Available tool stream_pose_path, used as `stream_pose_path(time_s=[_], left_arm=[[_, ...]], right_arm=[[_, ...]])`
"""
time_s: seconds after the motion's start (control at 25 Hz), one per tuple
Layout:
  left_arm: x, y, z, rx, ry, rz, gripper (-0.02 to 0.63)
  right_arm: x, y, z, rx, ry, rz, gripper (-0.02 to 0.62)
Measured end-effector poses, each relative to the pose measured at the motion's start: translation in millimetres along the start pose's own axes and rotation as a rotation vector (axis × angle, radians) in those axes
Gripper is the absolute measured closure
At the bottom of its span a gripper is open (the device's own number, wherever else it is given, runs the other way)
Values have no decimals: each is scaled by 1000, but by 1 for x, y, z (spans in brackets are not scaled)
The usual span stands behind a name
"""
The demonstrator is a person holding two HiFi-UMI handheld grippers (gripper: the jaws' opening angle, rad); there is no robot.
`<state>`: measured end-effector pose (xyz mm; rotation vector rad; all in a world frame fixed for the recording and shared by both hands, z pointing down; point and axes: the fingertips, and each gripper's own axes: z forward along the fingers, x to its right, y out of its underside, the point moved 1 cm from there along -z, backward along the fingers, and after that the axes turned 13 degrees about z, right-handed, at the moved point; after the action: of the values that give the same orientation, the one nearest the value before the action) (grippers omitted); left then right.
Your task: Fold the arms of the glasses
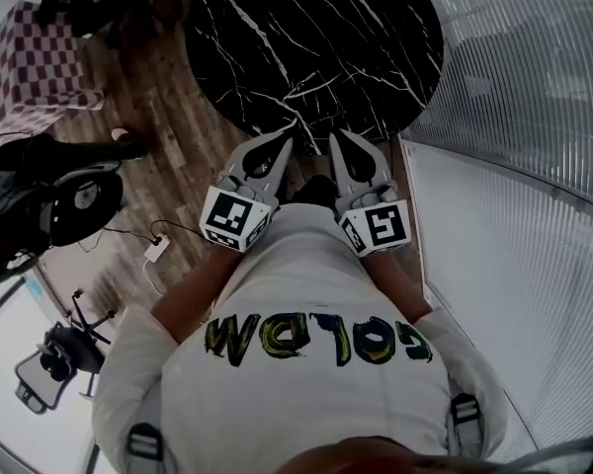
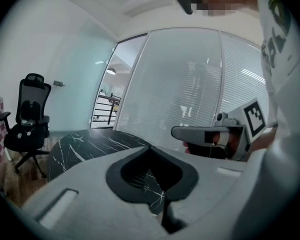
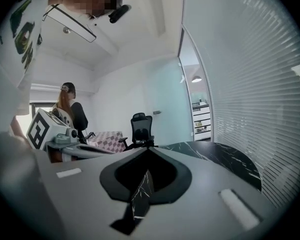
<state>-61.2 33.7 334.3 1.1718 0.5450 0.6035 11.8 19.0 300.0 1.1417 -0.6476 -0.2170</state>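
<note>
No glasses show in any view. A round black marble table (image 1: 316, 38) stands just ahead of me, and its visible top is bare. My left gripper (image 1: 289, 134) and right gripper (image 1: 338, 138) are held side by side at chest height, pointing at the table's near edge. Both have their jaws closed tip to tip with nothing between them. In the left gripper view the left gripper (image 2: 150, 147) points over the table (image 2: 85, 144), with the right gripper's body (image 2: 210, 134) beside it. In the right gripper view the right gripper (image 3: 147, 149) faces the table (image 3: 215, 154).
A glass wall with blinds (image 1: 534, 87) runs along the right. A pink checkered box (image 1: 30, 62) and a black office chair (image 2: 27, 124) stand past the table. A person (image 3: 67, 109) stands at the back. A white adapter with its cable (image 1: 156, 248) and camera gear (image 1: 49, 363) lie on the wood floor at left.
</note>
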Motion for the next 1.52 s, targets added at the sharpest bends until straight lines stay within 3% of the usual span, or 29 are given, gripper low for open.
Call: stream_pose_path(time_s=[0.32, 0.64, 1.08, 1.52], left_arm=[[-21, 2, 36, -35, -1, -2, 604], [-35, 27, 73, -118, -19, 48, 604], [-72, 131, 121, -329, 16, 92, 575], [-84, 207, 143, -474, 94, 124, 538]], right_arm=[[34, -13, 23, -28, 11, -8, 593], [77, 11, 40, -117, 25, -37, 593], [166, 93, 85, -348, 141, -139, 594], [226, 182, 109, -528, 216, -135, 592]])
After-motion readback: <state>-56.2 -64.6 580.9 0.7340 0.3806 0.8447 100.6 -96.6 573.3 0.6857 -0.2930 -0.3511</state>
